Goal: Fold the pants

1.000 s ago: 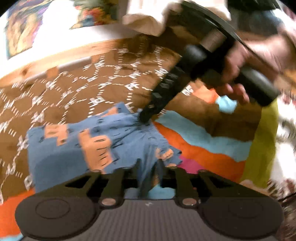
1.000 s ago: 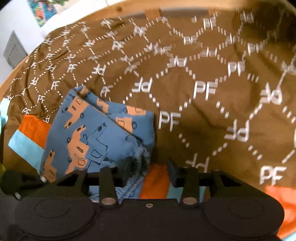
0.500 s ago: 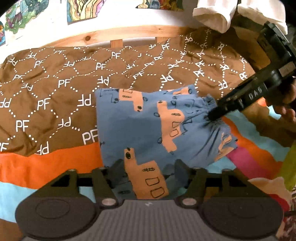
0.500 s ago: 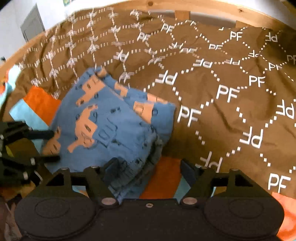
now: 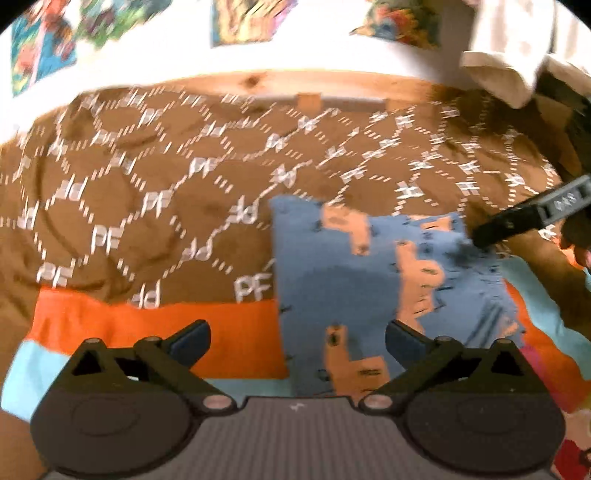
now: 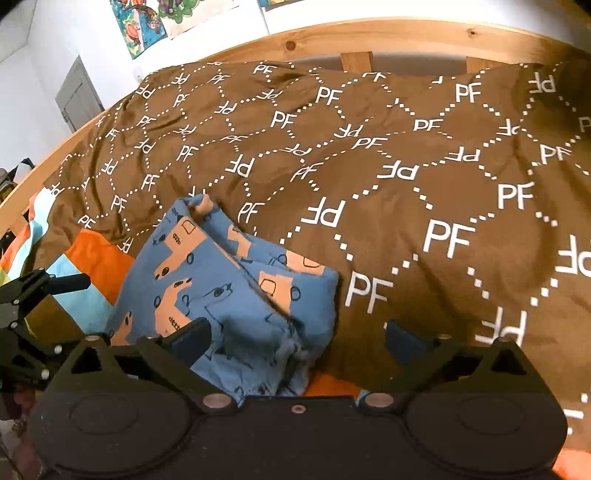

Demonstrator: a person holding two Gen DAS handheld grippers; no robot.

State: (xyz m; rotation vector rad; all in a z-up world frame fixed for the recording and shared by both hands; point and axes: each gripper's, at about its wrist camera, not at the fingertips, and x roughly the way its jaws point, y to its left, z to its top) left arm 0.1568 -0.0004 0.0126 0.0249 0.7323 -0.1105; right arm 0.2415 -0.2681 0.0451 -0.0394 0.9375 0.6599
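The blue pants (image 5: 369, 280) with orange vehicle prints lie folded into a compact rectangle on the bed; they also show in the right wrist view (image 6: 229, 295). My left gripper (image 5: 297, 338) is open and empty, above the near left edge of the pants. My right gripper (image 6: 297, 336) is open and empty, just above the gathered waistband end. In the left wrist view the right gripper's finger (image 5: 524, 218) hovers at the pants' far right corner. In the right wrist view the left gripper (image 6: 33, 295) shows at the left edge.
The bed has a brown cover with white PF letters (image 6: 406, 166) and an orange, light blue and yellow blanket (image 5: 147, 325). A wooden bed rail (image 6: 369, 37) runs along the far side. Posters hang on the white wall (image 5: 240, 22).
Both grippers have opened wide and let go of the pants. The left gripper has shifted left and back; the right has pulled back. The pants lie folded and still.
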